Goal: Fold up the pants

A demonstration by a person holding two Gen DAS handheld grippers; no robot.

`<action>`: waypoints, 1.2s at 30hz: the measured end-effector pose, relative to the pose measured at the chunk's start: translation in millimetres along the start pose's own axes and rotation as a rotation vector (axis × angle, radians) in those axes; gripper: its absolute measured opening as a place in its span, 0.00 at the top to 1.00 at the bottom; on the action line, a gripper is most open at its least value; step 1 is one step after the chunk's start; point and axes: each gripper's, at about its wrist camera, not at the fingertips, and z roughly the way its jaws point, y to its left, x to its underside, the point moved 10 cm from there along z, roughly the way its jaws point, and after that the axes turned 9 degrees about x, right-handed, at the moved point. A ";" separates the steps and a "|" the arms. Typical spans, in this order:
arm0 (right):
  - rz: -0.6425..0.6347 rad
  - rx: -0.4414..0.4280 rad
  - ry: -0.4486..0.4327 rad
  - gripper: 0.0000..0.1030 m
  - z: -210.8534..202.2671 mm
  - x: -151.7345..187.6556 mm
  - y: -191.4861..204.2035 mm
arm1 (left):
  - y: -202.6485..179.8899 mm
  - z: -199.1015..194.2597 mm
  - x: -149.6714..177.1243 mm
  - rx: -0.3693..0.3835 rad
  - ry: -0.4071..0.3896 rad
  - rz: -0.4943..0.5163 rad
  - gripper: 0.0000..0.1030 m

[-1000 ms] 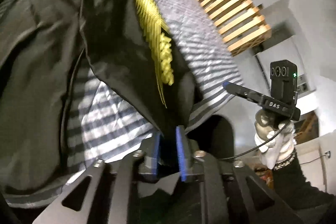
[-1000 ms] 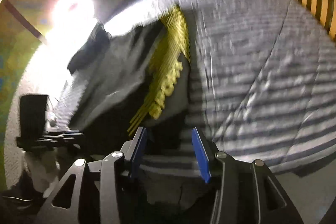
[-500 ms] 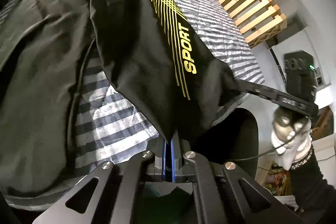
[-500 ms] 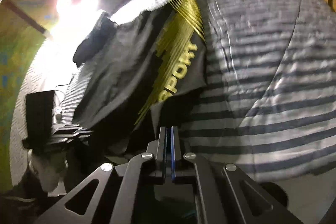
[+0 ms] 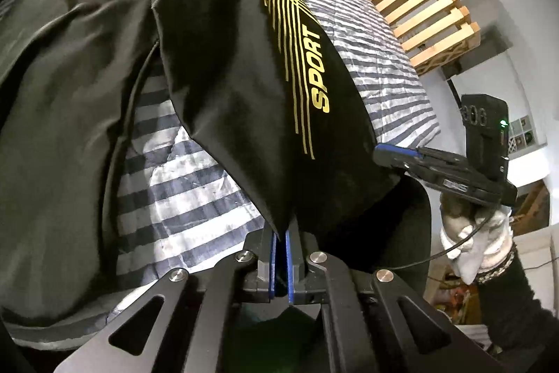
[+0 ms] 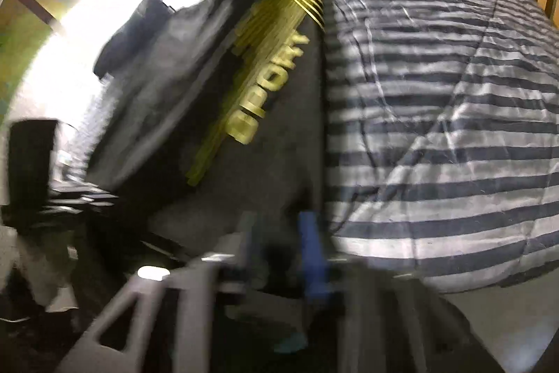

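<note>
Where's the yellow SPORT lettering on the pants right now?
In the left wrist view, the SPORT lettering sits right of centre on the raised leg of the pants, beside yellow stripes, above the striped blanket.

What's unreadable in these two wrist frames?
- Right wrist view: motion blur smears the right hand-held gripper; its hold on the pants is not clear there.
- Left wrist view: the pants waistband is cut off by the top edge.
- Left wrist view: left hand-held gripper fingertips are hidden in fabric.
</note>
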 end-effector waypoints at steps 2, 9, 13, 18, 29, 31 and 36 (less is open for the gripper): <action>0.002 0.000 -0.023 0.99 -11.4 -1.9 -2.6 | -10.8 -3.7 -1.3 0.062 -0.016 -0.012 0.98; 0.040 -0.014 -0.090 0.98 -51.7 -9.5 -13.6 | -15.4 -1.1 4.9 -0.033 0.012 0.081 0.80; 0.046 0.092 -0.049 0.97 -39.1 3.6 -28.1 | -13.5 -11.5 12.9 -0.076 -0.005 0.117 0.73; 0.145 0.009 -0.077 0.97 -47.7 2.7 -40.7 | -37.1 -14.4 12.1 -0.096 -0.023 0.195 0.73; 0.234 -0.052 -0.116 0.87 -61.5 -12.7 -65.6 | -157.8 90.7 -1.9 -0.047 0.066 0.461 0.41; 0.232 -0.063 -0.128 0.86 -64.6 -15.7 -66.1 | -170.2 111.0 -2.0 -0.050 0.089 0.491 0.41; 0.235 -0.054 -0.165 0.86 -72.8 -16.6 -77.2 | -174.6 134.4 -7.9 -0.076 0.087 0.491 0.41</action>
